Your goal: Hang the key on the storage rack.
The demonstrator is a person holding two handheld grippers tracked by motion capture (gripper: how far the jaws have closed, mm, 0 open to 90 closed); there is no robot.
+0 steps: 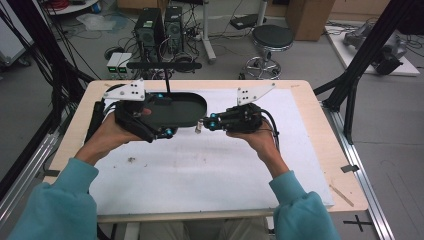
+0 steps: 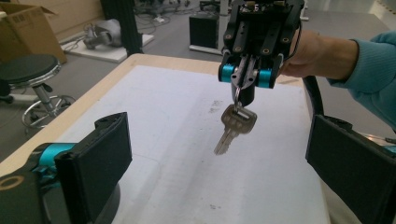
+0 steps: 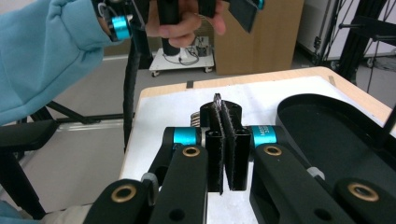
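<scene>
R gripper (image 2: 246, 86): jaws closed on key ring; silver metal key (image 2: 235, 125) hangs below, above white table mat (image 2: 177, 154).
L gripper (image 1: 150, 131): jaws wide apart, nothing betw. them; faces key.
Black oval tray (image 1: 192, 107): behind both grippers, on mat, far side.

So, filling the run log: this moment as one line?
right gripper: shut on key ring | key: hanging above table | left gripper: open, holding nothing

Dull metal key (image 2: 233, 127), matt black tray (image 1: 192, 102), pale wood table (image 1: 320, 135)
</scene>
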